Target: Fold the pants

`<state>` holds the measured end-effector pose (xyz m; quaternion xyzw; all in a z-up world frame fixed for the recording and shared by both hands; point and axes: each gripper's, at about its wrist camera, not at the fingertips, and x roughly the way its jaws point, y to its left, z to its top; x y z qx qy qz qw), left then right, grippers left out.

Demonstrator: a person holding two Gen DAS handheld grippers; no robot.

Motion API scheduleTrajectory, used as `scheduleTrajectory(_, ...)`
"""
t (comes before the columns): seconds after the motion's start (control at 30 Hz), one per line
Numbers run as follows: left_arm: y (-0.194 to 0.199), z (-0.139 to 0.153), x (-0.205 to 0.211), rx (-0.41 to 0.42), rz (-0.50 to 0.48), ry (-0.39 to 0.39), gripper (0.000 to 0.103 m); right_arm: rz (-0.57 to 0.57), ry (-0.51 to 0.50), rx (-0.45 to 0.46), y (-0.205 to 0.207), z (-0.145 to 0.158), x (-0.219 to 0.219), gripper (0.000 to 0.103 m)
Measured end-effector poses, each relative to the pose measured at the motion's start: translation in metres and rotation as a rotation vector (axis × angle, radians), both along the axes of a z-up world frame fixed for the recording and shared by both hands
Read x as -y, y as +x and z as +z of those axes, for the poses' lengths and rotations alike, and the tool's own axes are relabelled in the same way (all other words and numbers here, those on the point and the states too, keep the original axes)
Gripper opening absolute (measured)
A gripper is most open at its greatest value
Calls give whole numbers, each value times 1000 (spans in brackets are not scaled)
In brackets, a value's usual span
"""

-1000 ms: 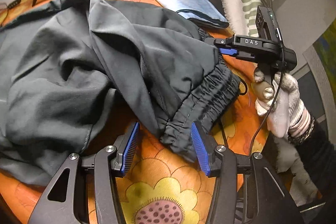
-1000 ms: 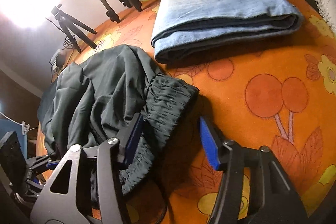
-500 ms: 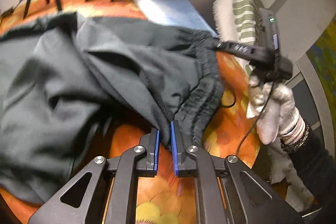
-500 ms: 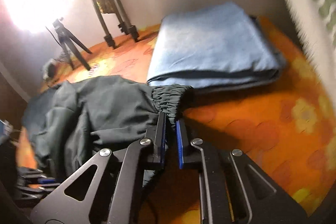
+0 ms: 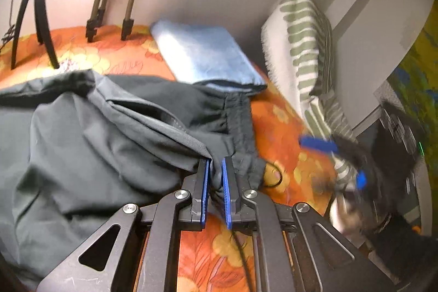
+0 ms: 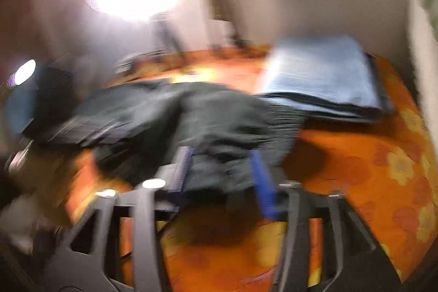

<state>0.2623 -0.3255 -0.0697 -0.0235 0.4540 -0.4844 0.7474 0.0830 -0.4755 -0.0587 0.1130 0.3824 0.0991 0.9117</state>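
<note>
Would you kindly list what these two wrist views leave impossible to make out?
- Right wrist view: motion blur smears everything; whether the open right gripper touches the dark pants is unclear.
- Left wrist view: the pants run off the left edge, legs unseen.
- Left wrist view: the left gripper hides the pinched waistband fold.
- Left wrist view: the right gripper is blurred.

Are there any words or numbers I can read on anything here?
No, none can be read.
The right gripper is too blurred to show any lettering.
The dark pants, the folded blue cloth and the striped pillow carry no words.
</note>
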Motion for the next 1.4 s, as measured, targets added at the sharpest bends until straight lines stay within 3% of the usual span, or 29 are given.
scheduleTrajectory(0.03,2,2,4,-3,-3,-1,8,42,-15,18,-1,3,-13,82)
scheduleTrajectory(0.13,7,6,12,-13,-1,-11,8,141,-89,27,6,2,-49,83)
scheduleTrajectory(0.33,9,13,16,-1,-2,-20,8,136,-176,-19,31,-20,-67,81)
scheduleTrajectory(0.37,11,13,16,-6,1,-22,8,124,-193,-19,33,-22,-67,77)
scheduleTrajectory(0.4,12,14,17,-3,6,-22,8,107,-206,-35,38,-25,-66,61)
scheduleTrajectory(0.43,14,15,16,5,16,-20,8,92,-195,-60,45,-28,-62,37)
scheduleTrajectory(0.5,18,17,12,2,33,-26,8,81,-155,-79,55,-32,-55,15)
scheduleTrajectory(0.63,18,28,-4,53,50,2,9,26,-135,-82,65,-26,-35,11)
scheduleTrajectory(0.77,12,40,-33,146,63,50,16,-83,-104,-90,80,-21,1,11)
scheduleTrajectory(0.87,5,42,-59,199,85,104,21,-195,-80,-182,101,-35,40,12)
scheduleTrajectory(0.93,2,41,-76,220,102,136,21,-338,-133,-234,105,-44,68,31)
scheduleTrajectory(1.0,-2,36,-98,223,119,167,21,-390,-158,-238,97,-44,80,34)
scheduleTrajectory(1.13,-7,24,-131,229,152,230,22,-379,-145,-224,70,-40,76,38)
scheduleTrajectory(1.3,-18,5,-160,178,171,259,22,-247,-160,-167,50,-26,36,39)
scheduleTrajectory(1.37,-29,-2,-165,170,157,259,22,-170,-215,-149,44,-25,12,45)
scheduleTrajectory(1.4,-33,-7,-166,164,150,263,22,-139,-245,-144,44,-24,1,53)
